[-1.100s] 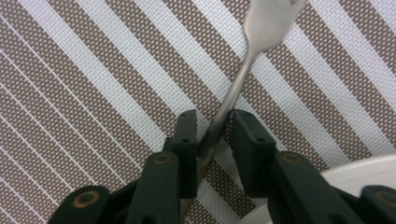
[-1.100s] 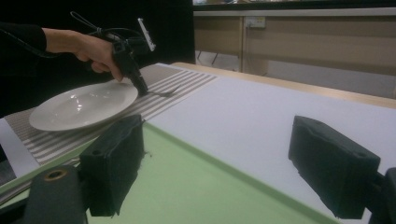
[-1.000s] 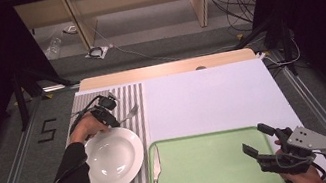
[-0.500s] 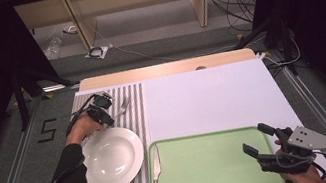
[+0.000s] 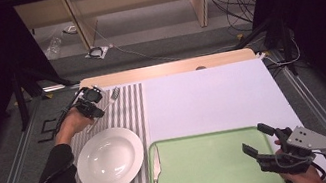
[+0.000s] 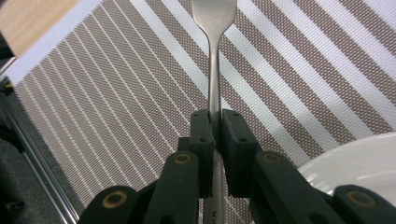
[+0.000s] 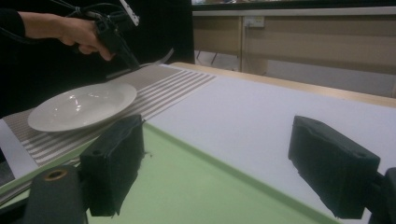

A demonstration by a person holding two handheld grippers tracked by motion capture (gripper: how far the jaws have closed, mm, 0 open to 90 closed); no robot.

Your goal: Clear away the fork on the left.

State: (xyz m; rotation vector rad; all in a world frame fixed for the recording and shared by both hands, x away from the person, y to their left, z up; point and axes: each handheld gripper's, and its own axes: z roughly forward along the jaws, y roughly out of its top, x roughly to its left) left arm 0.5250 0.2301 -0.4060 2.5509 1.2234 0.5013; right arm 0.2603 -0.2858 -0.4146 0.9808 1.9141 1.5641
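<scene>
Left gripper [image 6: 214,133] is clamping its jaws on the fork [image 6: 214,70] handle, holding it above the striped placemat [image 6: 116,93] beside the white plate [image 5: 110,159]. Right gripper [image 5: 262,147] is hovering with jaws apart over the green tray [image 5: 206,175].

Shiny metal fork [image 6: 214,60], woven placemat [image 6: 116,93]

A white plate [image 5: 110,159] sits on the striped placemat [image 5: 129,108]; perhaps a knife [image 5: 155,170] lies beside the green tray [image 5: 200,141].
</scene>
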